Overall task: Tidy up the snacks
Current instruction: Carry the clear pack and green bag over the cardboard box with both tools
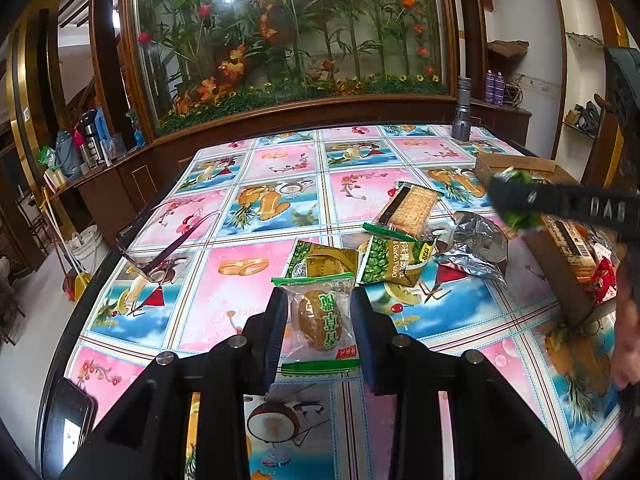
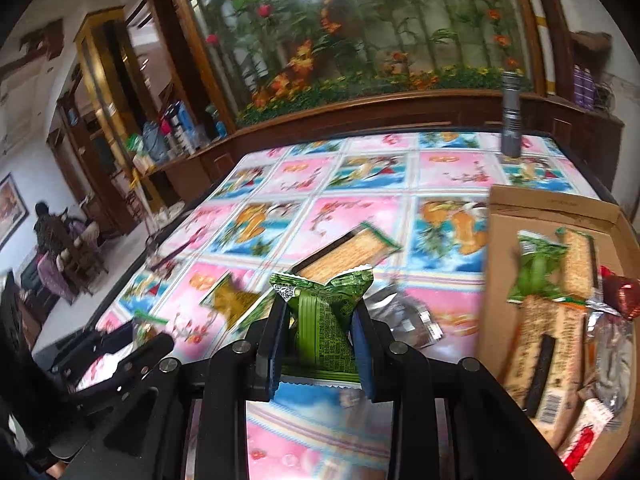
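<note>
The left tool (image 1: 318, 320) is narrowed onto a clear-wrapped round cake (image 1: 318, 318), its pads pressing the wrapper from both sides just above the table (image 1: 248, 160). At its 1 o'clock lie two green pea packets (image 1: 390, 260), a cracker pack (image 1: 412, 210) and a silver foil wrapper (image 1: 478, 248). The right tool (image 2: 320, 334) is likewise clamped, on a crumpled green snack packet (image 2: 322, 320), held off the table. At its 3 o'clock the cardboard box (image 2: 552, 208) holds more snacks.

Bright overhead glare, blurred right view
</note>
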A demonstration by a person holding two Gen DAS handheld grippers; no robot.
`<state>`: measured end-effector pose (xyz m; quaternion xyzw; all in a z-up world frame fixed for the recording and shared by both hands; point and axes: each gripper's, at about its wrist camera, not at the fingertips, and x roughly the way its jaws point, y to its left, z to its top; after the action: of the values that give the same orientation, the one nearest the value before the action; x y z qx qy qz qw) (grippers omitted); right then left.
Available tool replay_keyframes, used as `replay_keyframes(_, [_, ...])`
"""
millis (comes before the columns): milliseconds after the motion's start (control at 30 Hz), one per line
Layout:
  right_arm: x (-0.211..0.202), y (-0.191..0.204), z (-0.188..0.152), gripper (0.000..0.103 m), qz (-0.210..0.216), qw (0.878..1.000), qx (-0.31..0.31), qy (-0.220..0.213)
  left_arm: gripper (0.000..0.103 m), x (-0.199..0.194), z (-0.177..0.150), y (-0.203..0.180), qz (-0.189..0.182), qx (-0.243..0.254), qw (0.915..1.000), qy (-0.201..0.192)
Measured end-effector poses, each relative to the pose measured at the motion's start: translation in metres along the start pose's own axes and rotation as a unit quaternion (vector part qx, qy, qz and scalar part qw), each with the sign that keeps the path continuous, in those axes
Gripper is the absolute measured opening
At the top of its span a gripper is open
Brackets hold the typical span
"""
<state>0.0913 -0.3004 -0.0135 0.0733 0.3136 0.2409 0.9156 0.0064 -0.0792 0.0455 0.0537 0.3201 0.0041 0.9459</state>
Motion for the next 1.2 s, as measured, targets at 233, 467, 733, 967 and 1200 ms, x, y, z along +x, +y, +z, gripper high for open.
replay_keyframes(233, [-0.023,-0.051,0.016,0.032,-0.047,0.996,0.062,-0.038,0.031,0.000,-0.001,-0.001,-0.008,-0.004,1.0000,0.000])
replay_keyframes(467, [-0.058,-0.137,0.021,0.032,-0.121,0.974,0.175,-0.075,0.031,-0.007,0.004,-0.024,-0.054,0.019,0.9983,-0.010])
replay_keyframes(733, [-0.077,-0.185,0.015,0.032,-0.149,0.954,0.248,-0.077,0.031,-0.014,0.047,-0.094,-0.197,0.041,0.9796,-0.005])
replay_keyframes(967, [-0.077,-0.195,0.013,0.032,-0.146,0.952,0.263,-0.062,0.031,-0.001,0.062,-0.183,-0.311,0.072,0.9473,0.030])
replay_keyframes(1200, [-0.063,-0.194,0.014,0.032,-0.130,0.956,0.260,-0.028,0.031,0.018,0.049,-0.221,-0.333,0.090,0.9365,0.064])
